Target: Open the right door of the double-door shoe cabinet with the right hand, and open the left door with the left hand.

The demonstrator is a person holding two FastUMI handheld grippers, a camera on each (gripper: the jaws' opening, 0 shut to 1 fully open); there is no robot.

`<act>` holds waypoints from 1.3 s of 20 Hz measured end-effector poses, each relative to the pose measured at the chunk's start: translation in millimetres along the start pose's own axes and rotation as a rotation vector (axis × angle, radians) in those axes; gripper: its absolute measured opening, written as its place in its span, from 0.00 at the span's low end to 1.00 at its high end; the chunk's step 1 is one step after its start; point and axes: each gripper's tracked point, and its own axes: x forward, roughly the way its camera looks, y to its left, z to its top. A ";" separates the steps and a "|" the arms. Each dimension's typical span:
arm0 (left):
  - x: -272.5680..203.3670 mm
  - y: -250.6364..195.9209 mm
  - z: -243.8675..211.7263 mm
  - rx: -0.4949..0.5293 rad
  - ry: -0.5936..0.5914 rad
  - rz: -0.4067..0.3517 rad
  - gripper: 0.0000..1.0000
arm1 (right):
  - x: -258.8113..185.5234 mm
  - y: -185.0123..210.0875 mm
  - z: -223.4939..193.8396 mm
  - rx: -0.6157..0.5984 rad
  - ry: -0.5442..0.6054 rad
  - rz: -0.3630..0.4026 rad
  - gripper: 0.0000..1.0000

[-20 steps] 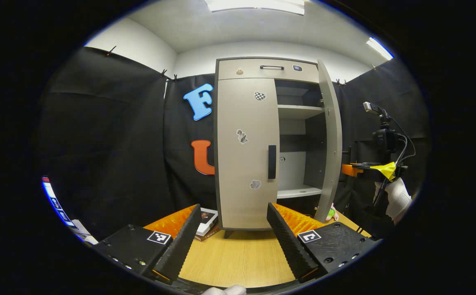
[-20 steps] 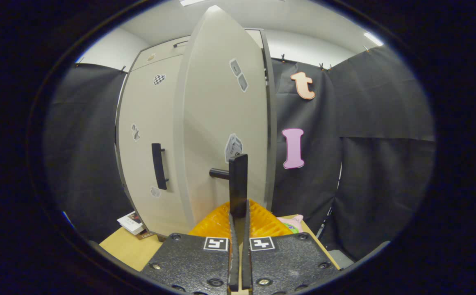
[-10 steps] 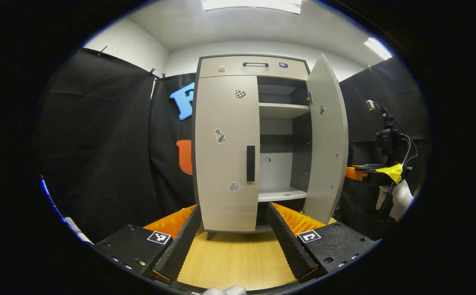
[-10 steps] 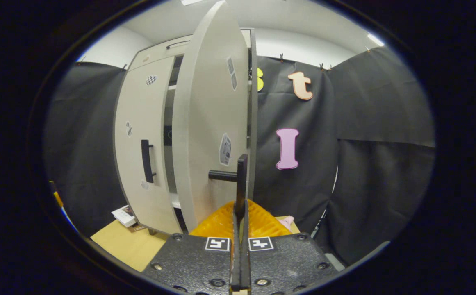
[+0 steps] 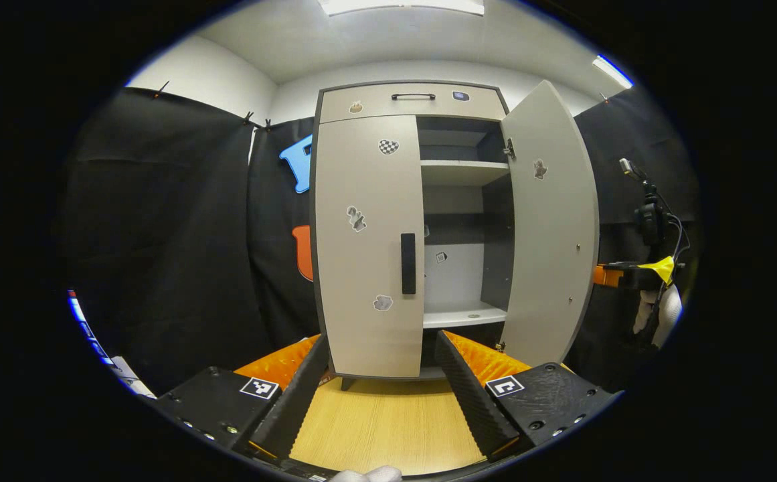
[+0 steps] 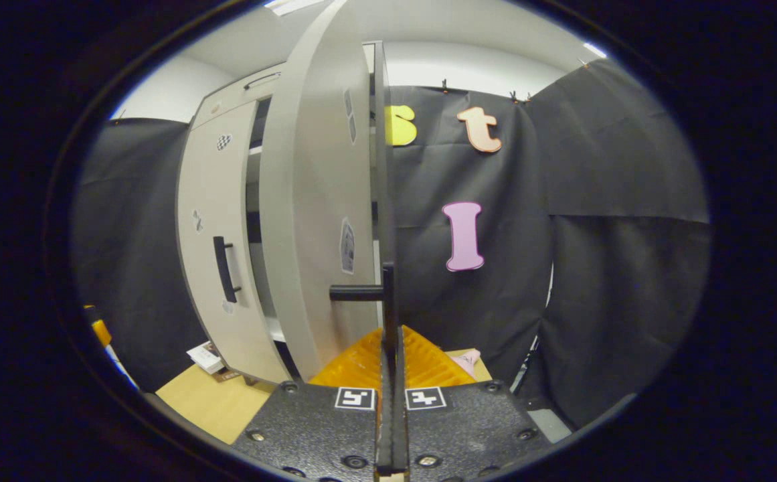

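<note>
Judging from how the shoe cabinet (image 5: 415, 100) stands on the wooden table (image 5: 381, 422), you are about halfway through. Your right door (image 5: 549, 221) is swung well out from the frame, so that the shelves (image 5: 462, 173) behind it lie bare in the left gripper view, and in the right gripper view that same door (image 6: 314, 201) is seen nearly edge-on. Your right gripper (image 6: 389, 335) has its two fingers drawn tight together on the right door handle (image 6: 387, 294), whose thin bar runs up between them, so I take it you have the handle pinched; whether the door is at its full swing I cannot tell, though it looks open enough to count. What remains is your left half. The left door (image 5: 368, 241) sits flush and closed, its dark left door handle (image 5: 407, 263) untouched near the inner edge. Your left gripper (image 5: 381, 361) hangs in front of the cabinet's foot with its fingers spread wide and nothing between them, well apart from that handle and lower than it. You would need to raise it, bring the fingers around the bar, close, and draw the door out toward your left. Letting go of the right handle also looks due.
</note>
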 end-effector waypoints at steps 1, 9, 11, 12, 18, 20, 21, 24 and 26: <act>0.7 0.1 0.6 0.004 0.002 0.002 0.96 | -0.6 1.0 -0.4 -0.009 0.003 0.002 0.05; -6.4 23.4 0.3 0.007 0.001 0.004 0.96 | -42.7 -2.4 17.3 -0.033 -0.054 -0.068 0.10; -7.8 34.5 2.3 0.011 -0.006 0.008 0.96 | -64.0 -0.7 27.6 -0.036 -0.084 -0.096 0.22; -6.6 39.8 3.5 0.011 -0.009 0.006 0.96 | -76.2 4.0 31.9 -0.032 -0.102 -0.101 0.34; -1.7 64.2 -0.4 0.026 -0.021 -0.011 0.96 | -127.3 57.7 24.8 -0.040 -0.143 -0.076 0.94; 0.9 68.6 -2.2 0.039 -0.022 -0.016 0.96 | -141.7 83.3 9.1 -0.017 -0.132 -0.046 0.99; 2.2 69.1 -3.3 0.041 -0.022 -0.019 1.00 | -147.4 95.2 2.4 -0.019 -0.128 -0.026 0.98; 7.9 65.6 -5.6 0.035 -0.019 -0.034 0.96 | -152.4 115.2 -9.6 -0.056 -0.116 0.001 0.99; 15.2 62.6 -4.2 0.033 -0.020 -0.040 0.96 | -151.7 122.2 -7.9 -0.058 -0.112 0.019 0.99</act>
